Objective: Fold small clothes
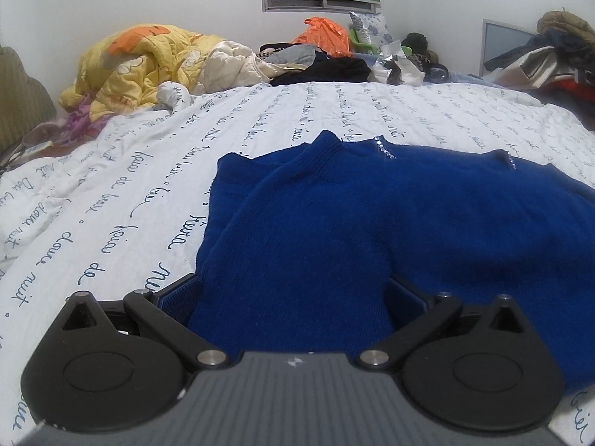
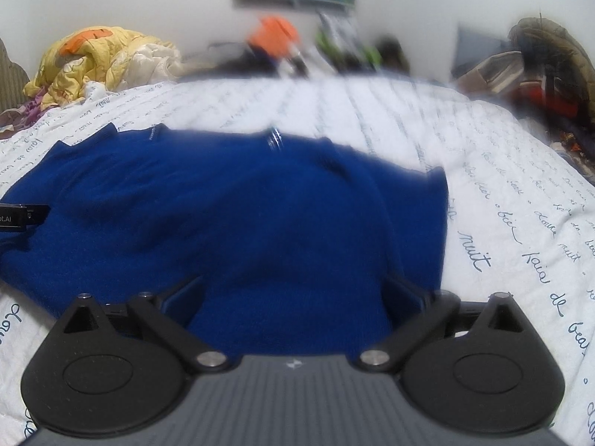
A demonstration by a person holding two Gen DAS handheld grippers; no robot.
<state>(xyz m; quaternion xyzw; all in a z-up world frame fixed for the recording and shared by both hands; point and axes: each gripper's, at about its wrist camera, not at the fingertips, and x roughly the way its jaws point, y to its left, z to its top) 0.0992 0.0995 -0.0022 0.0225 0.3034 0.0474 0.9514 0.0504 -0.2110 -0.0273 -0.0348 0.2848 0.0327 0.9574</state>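
Observation:
A small blue knit sweater (image 1: 372, 215) lies on the white bedspread (image 1: 130, 193) with script print, collar at the far side. My left gripper (image 1: 292, 297) is at its near left hem, jaws wide apart with blue cloth bunched between them. My right gripper (image 2: 292, 297) is at the near right hem of the sweater (image 2: 223, 204), jaws also wide apart with cloth between them. The right wrist view is blurred. The left gripper's side shows at the left edge of the right wrist view (image 2: 22, 215).
A yellow and orange quilt (image 1: 137, 67) is heaped at the far left of the bed. Dark clothes (image 1: 327, 68), an orange bag (image 1: 323, 35) and clutter line the far edge. A pile of clothes (image 1: 550, 55) stands at the far right.

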